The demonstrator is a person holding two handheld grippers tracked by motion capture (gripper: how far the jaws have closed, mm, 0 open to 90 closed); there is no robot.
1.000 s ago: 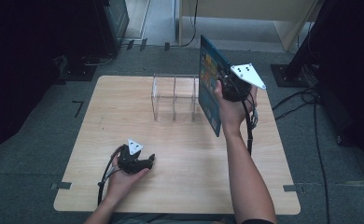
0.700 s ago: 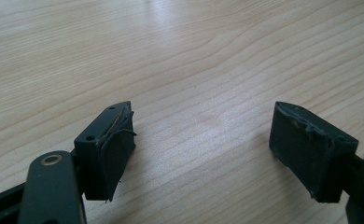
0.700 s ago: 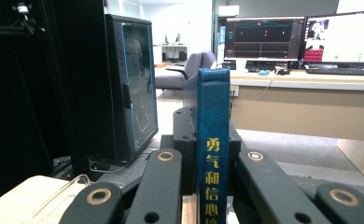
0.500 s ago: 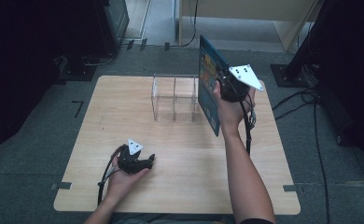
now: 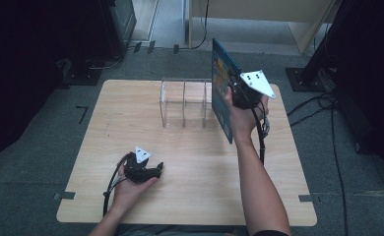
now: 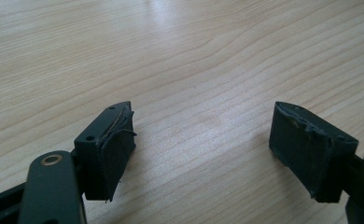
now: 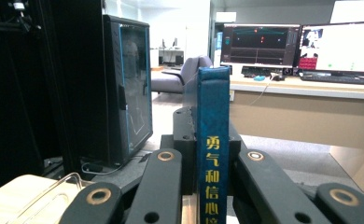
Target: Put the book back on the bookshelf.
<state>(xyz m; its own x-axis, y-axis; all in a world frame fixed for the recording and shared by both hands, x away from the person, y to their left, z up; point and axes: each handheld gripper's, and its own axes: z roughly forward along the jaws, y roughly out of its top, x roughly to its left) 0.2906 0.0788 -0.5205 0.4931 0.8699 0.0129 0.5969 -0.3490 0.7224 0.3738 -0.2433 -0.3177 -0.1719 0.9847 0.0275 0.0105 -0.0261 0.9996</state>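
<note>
A thin blue book (image 5: 221,87) with a picture cover is held upright in the air by my right gripper (image 5: 235,93), above the table just right of a clear rack (image 5: 185,101). In the right gripper view the book's blue spine (image 7: 213,154) with yellow characters stands clamped between the two black jaws. My left gripper (image 5: 155,169) rests low on the wooden table (image 5: 190,162) near its front left. Its jaws stand wide apart, with bare wood between its pads (image 6: 112,149).
The clear rack has several upright dividers and stands at the table's far middle. Cables (image 5: 318,98) trail over the grey floor to the right. A dark cabinet (image 7: 126,88) and a desk with monitors (image 7: 301,46) lie beyond the table.
</note>
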